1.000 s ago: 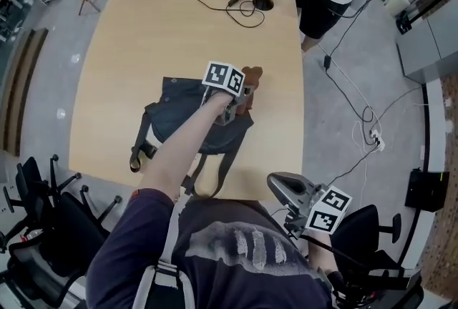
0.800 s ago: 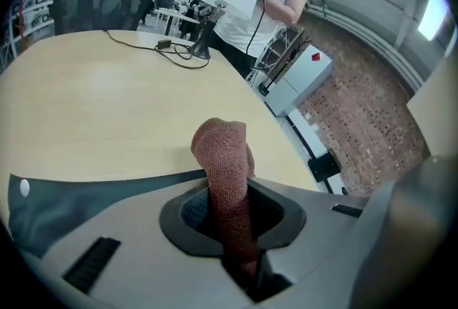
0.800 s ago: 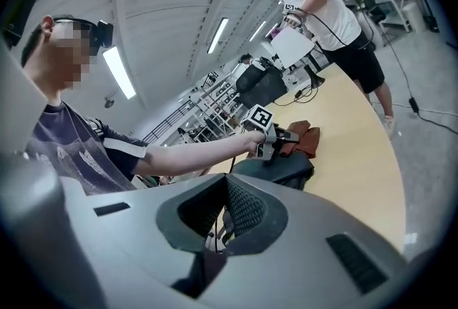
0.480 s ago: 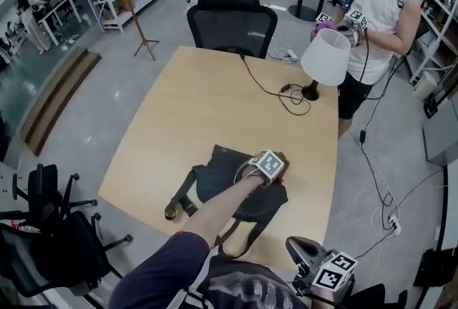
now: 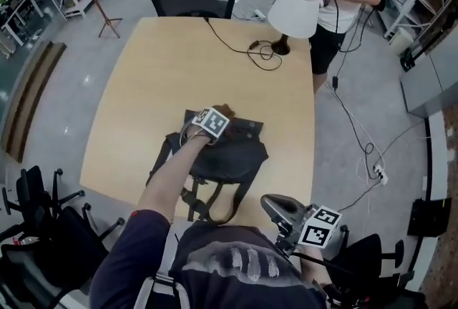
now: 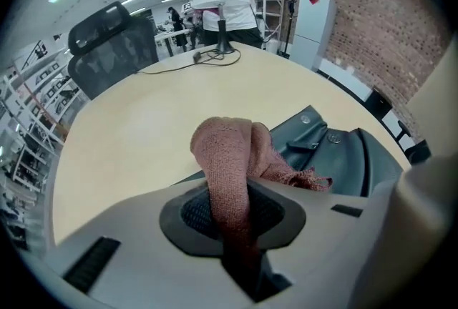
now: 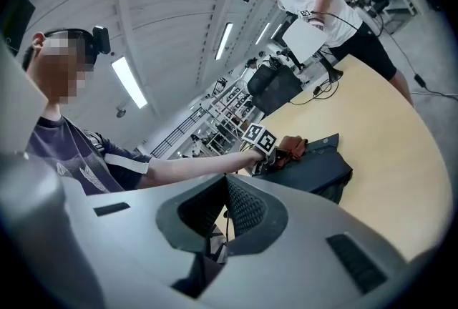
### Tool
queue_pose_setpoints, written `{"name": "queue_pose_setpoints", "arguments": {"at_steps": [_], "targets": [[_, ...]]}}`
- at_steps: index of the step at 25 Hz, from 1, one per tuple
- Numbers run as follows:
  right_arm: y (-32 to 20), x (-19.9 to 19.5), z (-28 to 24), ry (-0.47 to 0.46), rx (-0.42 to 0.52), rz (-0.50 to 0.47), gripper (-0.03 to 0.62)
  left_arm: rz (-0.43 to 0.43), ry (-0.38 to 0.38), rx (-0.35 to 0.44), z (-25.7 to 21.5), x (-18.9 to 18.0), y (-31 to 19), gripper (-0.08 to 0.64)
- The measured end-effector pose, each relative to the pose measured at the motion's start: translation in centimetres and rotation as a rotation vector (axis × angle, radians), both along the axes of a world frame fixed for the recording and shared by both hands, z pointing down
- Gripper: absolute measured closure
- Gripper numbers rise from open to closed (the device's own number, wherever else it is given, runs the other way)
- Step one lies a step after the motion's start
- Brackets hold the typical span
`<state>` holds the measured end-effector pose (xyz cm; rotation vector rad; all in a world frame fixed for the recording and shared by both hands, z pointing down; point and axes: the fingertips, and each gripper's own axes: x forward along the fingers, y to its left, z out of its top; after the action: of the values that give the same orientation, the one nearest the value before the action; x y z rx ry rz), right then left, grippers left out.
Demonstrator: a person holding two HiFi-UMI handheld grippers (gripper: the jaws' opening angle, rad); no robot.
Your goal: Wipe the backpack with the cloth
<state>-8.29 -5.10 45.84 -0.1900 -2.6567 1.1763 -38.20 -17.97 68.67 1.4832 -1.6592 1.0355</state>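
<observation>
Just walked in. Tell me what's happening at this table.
A person holds a tool in each hand. The left tool is shut on a reddish-brown cloth, held at the far edge of a dark backpack that lies flat on the wooden table. The right tool, jaws together and empty, hangs back near the person's body, off the table. Wiping looks under way.

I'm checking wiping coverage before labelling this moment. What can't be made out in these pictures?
- Cloth contact: in the left gripper view, the left gripper's own body hides where the cloth meets the backpack. In the head view, its marker cube covers that spot.
- Backpack's left side: in the head view, the person's forearm hides part of it.
- Dirt on the backpack: too small to see in any view.
</observation>
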Motion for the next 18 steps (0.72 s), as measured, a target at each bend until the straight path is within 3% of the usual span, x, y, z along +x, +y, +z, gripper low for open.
{"name": "queue_pose_setpoints", "arguments": {"at_steps": [2,5,11,14,18], "targets": [[0.0,-0.5,0.2,0.004,-0.006,-0.004,0.591,-0.053,0.064,-0.031,0.8,-1.3,1.7,0.482],[0.4,-0.6,0.7,0.026,-0.021,-0.005,0.591,-0.108,0.093,-0.044,1.5,-3.1,3.6,0.482],[1.3,-2.3,0.5,0.04,-0.005,-0.015,0.591,-0.149,0.086,-0.01,1.1,-7.1,6.5,0.482],[2.2,-3.5,0.6,0.043,-0.006,-0.04,0.591,-0.158,0.118,0.005,0.9,-8.0,7.3,0.482],[2.3,-4.5,0.6,0.048,-0.013,-0.018,0.591,-0.199,0.061,0.005,-0.7,-10.7,8.7,0.482]]}}
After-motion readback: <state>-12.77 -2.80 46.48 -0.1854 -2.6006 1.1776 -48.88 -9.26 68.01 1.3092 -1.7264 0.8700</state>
